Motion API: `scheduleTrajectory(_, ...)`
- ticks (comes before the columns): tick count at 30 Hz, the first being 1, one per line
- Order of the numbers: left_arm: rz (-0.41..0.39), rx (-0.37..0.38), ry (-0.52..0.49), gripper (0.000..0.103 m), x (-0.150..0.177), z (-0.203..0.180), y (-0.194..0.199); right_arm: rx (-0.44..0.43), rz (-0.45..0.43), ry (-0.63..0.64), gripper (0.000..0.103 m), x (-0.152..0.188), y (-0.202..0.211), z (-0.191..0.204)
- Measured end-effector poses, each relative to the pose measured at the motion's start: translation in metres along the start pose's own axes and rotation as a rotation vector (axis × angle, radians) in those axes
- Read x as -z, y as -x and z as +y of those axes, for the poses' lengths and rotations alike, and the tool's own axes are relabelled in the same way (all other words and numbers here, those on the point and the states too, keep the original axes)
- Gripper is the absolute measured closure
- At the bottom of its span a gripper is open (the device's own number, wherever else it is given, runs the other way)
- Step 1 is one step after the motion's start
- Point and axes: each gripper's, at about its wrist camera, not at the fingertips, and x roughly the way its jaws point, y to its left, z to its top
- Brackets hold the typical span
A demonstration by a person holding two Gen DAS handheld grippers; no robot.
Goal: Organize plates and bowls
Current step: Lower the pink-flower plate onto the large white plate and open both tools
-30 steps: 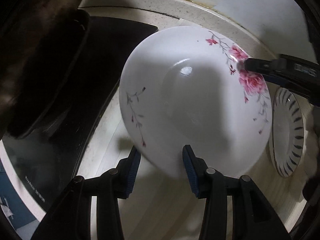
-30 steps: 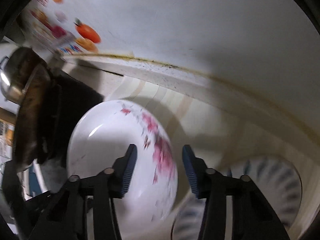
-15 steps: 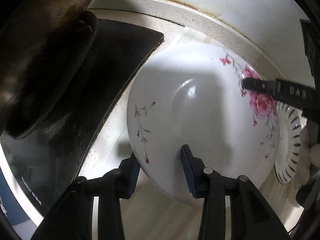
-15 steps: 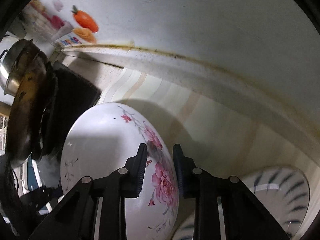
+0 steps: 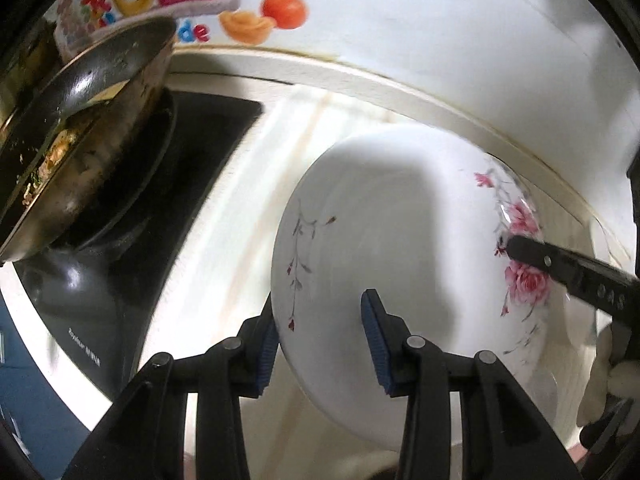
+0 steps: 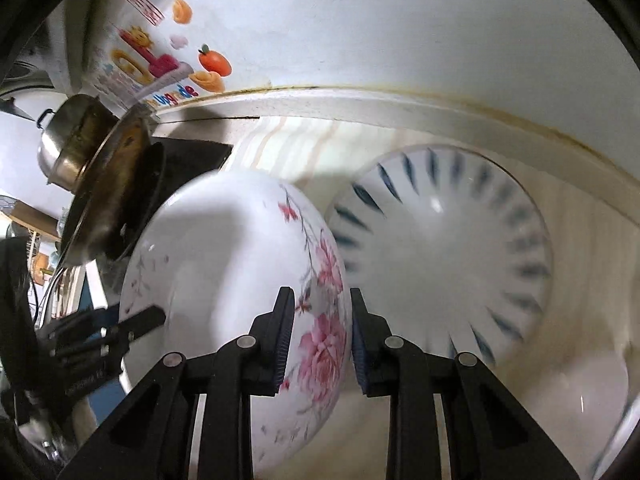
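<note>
A large white bowl with pink flowers [image 5: 400,264] is held upside down above the counter by both grippers. My left gripper [image 5: 320,344] is shut on its near rim, one finger outside, one over the bottom. My right gripper [image 6: 320,340] is shut on the opposite flowered rim [image 6: 324,320]; its finger [image 5: 560,268] shows in the left wrist view. A white plate with blue dashes on its rim [image 6: 448,256] lies on the counter just right of the bowl. My left gripper [image 6: 132,324] shows at the bowl's far side in the right wrist view.
A dirty frying pan [image 5: 80,148] sits on a black stove [image 5: 152,208] to the left, with a steel pot [image 6: 68,148] behind it. A white wall with fruit stickers [image 5: 240,20] runs along the back of the striped counter [image 5: 248,200]. A glass rim [image 6: 616,420] is at far right.
Both grippers have lifted and carried the bowl to the right, toward the blue-dashed plate. The right gripper closed on the flowered rim.
</note>
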Motion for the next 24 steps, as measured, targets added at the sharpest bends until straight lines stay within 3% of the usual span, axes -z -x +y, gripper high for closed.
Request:
scheduleTrajectory(8,0.004,0.037,-0.121,0.066,0.053,-0.058,0.041,0.005,-0.044,-0.089,0.074,0.102,0.094,-0.032)
scheduleTrajectory(13,0.024,0.04,-0.222,0.066,0.086,-0.095,0.049,0.025,-0.045,-0.138,0.074,0.166,0.128,-0.054)
scheduleTrajectory(24,0.134,0.01,-0.39,0.066,0.128,-0.142,0.013,0.036,-0.029,-0.283,0.074,0.252,0.135,-0.099)
